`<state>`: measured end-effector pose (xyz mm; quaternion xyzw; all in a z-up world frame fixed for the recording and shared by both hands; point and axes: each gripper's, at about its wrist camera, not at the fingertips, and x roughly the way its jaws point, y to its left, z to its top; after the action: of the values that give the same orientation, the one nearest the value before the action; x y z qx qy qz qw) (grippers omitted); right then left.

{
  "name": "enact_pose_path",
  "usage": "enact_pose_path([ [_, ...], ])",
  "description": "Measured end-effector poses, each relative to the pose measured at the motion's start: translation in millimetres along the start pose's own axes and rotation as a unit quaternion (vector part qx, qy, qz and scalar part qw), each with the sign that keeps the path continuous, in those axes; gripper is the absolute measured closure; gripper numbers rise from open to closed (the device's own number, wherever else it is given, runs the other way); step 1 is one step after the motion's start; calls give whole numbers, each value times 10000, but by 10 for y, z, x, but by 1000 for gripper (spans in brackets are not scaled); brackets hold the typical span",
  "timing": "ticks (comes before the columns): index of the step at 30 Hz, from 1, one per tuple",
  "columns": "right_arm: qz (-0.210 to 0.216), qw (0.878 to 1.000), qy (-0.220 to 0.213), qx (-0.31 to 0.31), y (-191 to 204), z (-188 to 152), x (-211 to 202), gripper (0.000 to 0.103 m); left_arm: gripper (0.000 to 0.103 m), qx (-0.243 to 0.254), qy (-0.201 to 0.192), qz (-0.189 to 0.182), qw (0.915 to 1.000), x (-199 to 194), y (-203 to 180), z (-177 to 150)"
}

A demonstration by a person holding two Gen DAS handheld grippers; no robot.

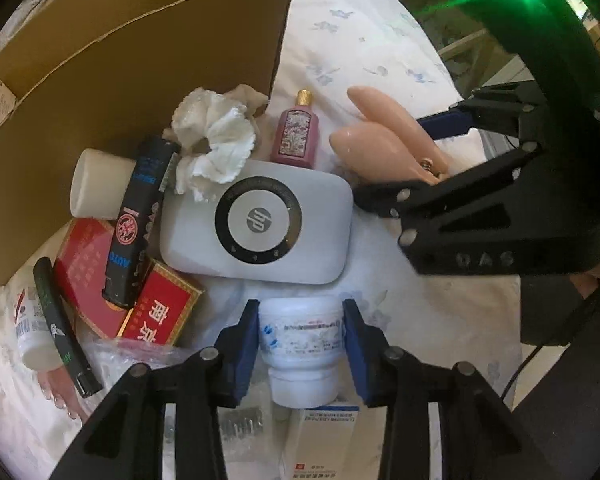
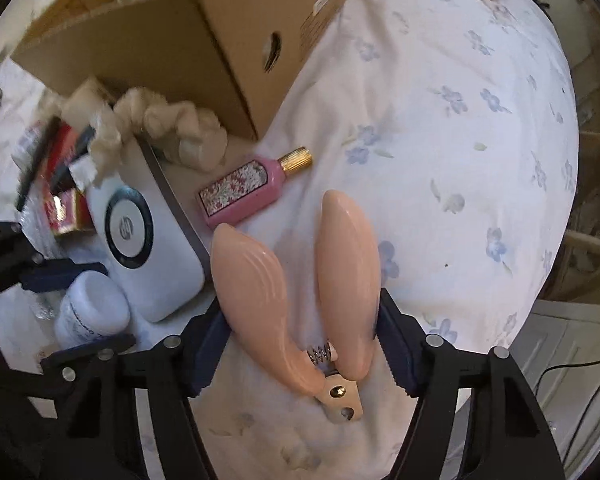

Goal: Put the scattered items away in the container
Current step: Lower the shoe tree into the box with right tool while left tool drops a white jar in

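A cardboard box [image 1: 112, 92] stands open at the back left on a flowered sheet; it also shows in the right wrist view [image 2: 204, 40]. My left gripper [image 1: 300, 340] has its blue pads against both sides of a white jar [image 1: 300, 344]. My right gripper [image 2: 300, 344] has its pads against the two handles of pink pet nail clippers [image 2: 300, 280], which also show in the left wrist view [image 1: 380, 140]. A white HP device [image 1: 256, 224], a pink perfume bottle [image 1: 296, 132] and a white scrunchie [image 1: 216, 140] lie in front of the box.
Red boxes [image 1: 156, 320], a black tube [image 1: 136, 224], a cream cup [image 1: 96, 188], a black pen-like stick [image 1: 60, 320] and a white bottle [image 1: 32, 332] crowd the left. A medicine carton [image 1: 324, 440] lies under my left gripper. The flowered sheet [image 2: 460, 160] stretches to the right.
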<state>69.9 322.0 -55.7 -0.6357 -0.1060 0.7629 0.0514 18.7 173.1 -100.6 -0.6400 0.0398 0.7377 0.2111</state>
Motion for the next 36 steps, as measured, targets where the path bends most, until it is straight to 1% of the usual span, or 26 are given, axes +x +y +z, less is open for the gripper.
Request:
enact_pose_path([
  [4, 260, 9991, -277, 186, -100, -64, -206, 31, 63, -120, -151, -207, 9996, -159, 47, -13],
  [5, 347, 9981, -410, 289, -145, -83, -298, 31, 63, -192, -272, -298, 9990, -274, 73, -7],
  [7, 565, 9948, -711, 458, -226, -122, -511, 31, 63, -236, -471, -366, 9979, -460, 104, 1],
  [9, 722, 9901, -1063, 569, -292, -164, -733, 31, 63, -285, -811, -440, 9953, -763, 174, 12],
  [10, 849, 9857, -1306, 637, -328, -192, -870, 31, 63, -311, -945, -445, 9940, -872, 213, 16],
  [11, 944, 9826, -1456, 663, -332, -209, -955, 31, 63, -381, -1178, -433, 9914, -1058, 300, 27],
  [13, 1237, 9712, -1865, 818, -382, -238, -1171, 31, 63, -519, -1499, -362, 9867, -1282, 442, 74],
  [14, 1427, 9623, -2137, 889, -424, -244, -1287, 31, 63, -621, -1709, -270, 9830, -1426, 551, 97],
  [15, 1509, 9572, -2294, 913, -395, -206, -1360, 31, 63, -732, -1919, -195, 9785, -1564, 672, 115],
  [16, 1587, 9522, -2446, 912, -321, -31, -1414, 31, 63, -818, -2043, -153, 9754, -1639, 766, 124],
  [17, 1675, 9462, -2620, 898, -324, -17, -1487, 31, 63, -994, -2201, -70, 9704, -1743, 923, 152],
  [18, 1762, 9392, -2800, 914, -312, 11, -1552, 31, 63, -1130, -2281, -39, 9670, -1736, 971, 210],
  [21, 2011, 9230, -3131, 980, -202, 162, -1569, 31, 63, -1435, -2411, -95, 9598, -1830, 1318, 232],
  [22, 2030, 9205, -3186, 997, -186, 202, -1604, 31, 63, -1502, -2469, -129, 9572, -1897, 1397, 240],
  [23, 2032, 9198, -3211, 975, -175, 215, -1614, 31, 63, -1577, -2511, -157, 9549, -1874, 1476, 252],
  [27, 2133, 9156, -3290, 891, -51, 445, -1573, 31, 63, -1742, -2495, -175, 9524, -1743, 1668, 232],
  [30, 2207, 9183, -3169, 875, -25, 627, -1469, 31, 63, -1967, -2398, -278, 9503, -1662, 1862, 245],
  [33, 2279, 9226, -2983, 881, 36, 782, -1302, 31, 63, -2015, -2330, -87, 9513, -1580, 1927, 262],
  [35, 2240, 9281, -2860, 815, 120, 891, -1187, 31, 63, -1889, -2312, 138, 9543, -1543, 1920, 302],
  [36, 2220, 9303, -2826, 731, 157, 925, -1161, 31, 63, -1838, -2306, 177, 9554, -1526, 1905, 310],
])
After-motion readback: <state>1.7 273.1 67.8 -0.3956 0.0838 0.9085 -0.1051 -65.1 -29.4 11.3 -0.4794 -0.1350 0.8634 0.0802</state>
